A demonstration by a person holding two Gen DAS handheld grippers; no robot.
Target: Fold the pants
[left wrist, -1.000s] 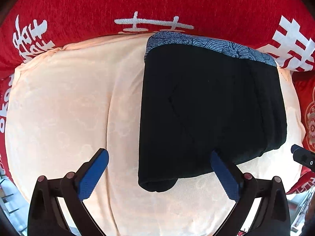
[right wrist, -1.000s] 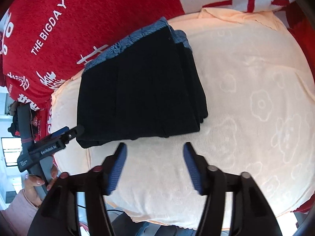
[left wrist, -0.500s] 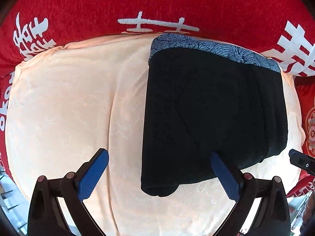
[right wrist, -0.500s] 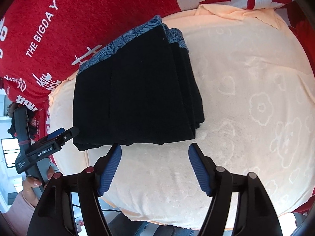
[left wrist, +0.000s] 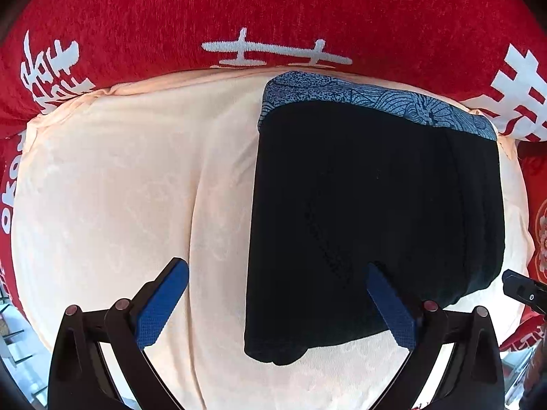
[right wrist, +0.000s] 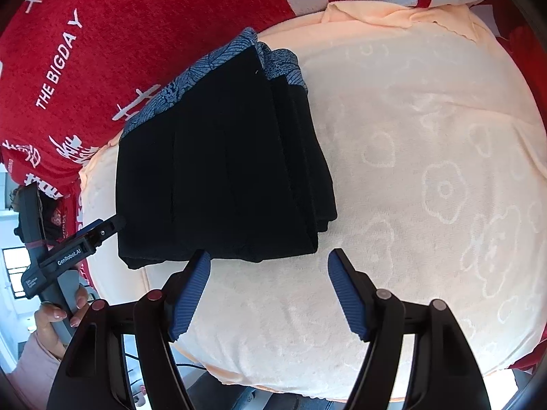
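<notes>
A peach towel over a red printed blanket carries the folded black pants, blue patterned waistband at the far edge. Since a second ago the right tool has spread wider, empty; the left tool stays released, one finger over the pants. Only the right view shows the person's hand gripping the left tool's handle.
</notes>
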